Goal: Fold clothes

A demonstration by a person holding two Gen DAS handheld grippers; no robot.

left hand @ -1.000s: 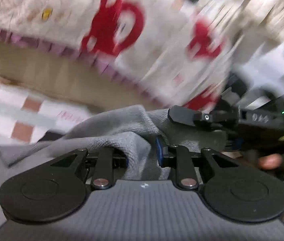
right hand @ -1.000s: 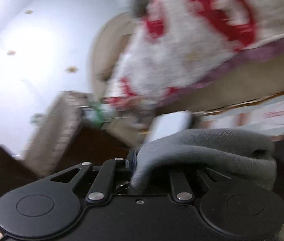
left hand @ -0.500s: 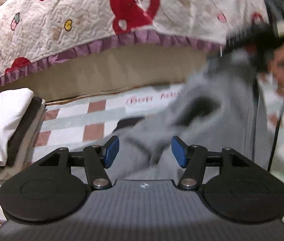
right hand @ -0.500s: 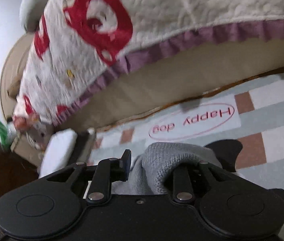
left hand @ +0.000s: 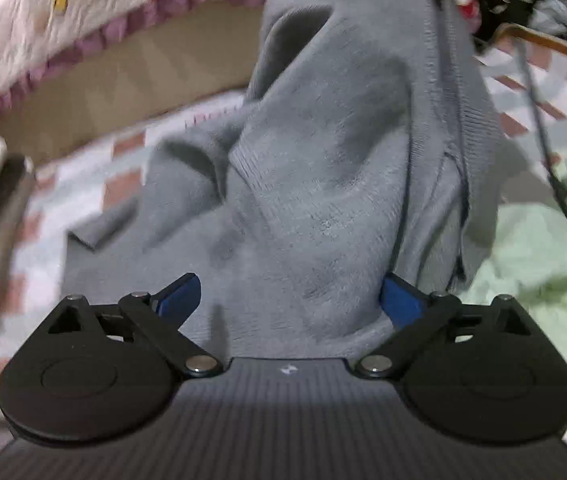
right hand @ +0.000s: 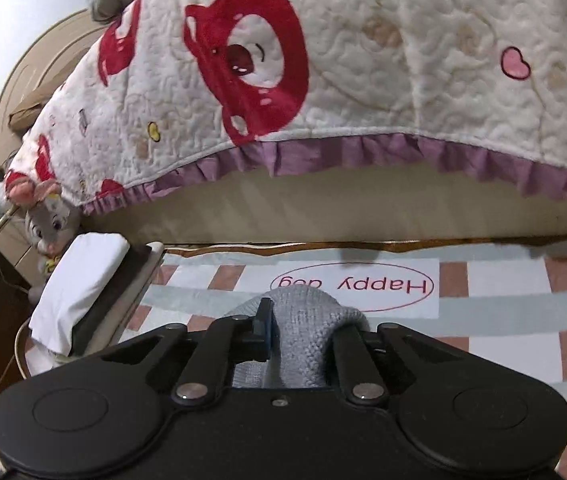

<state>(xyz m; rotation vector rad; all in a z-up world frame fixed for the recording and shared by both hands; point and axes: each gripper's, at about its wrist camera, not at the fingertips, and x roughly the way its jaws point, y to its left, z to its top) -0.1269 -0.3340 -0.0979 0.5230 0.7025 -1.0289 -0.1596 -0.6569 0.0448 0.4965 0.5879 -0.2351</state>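
Checked mat point(right hand: 503, 280) | left gripper point(left hand: 289, 300) spread wide, empty | right gripper point(right hand: 303, 332) clamps grey sweater point(left hand: 323, 168)

Left wrist view smeared by motion blur; right wrist view sharp, evenly lit, fisheye-bowed at edges.

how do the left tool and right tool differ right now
The left tool is spread wide, nothing pinched; the right tool is shut on the grey sweater. Both blue pads show on the left; knit hides one on the right. Both are at the same sweater.
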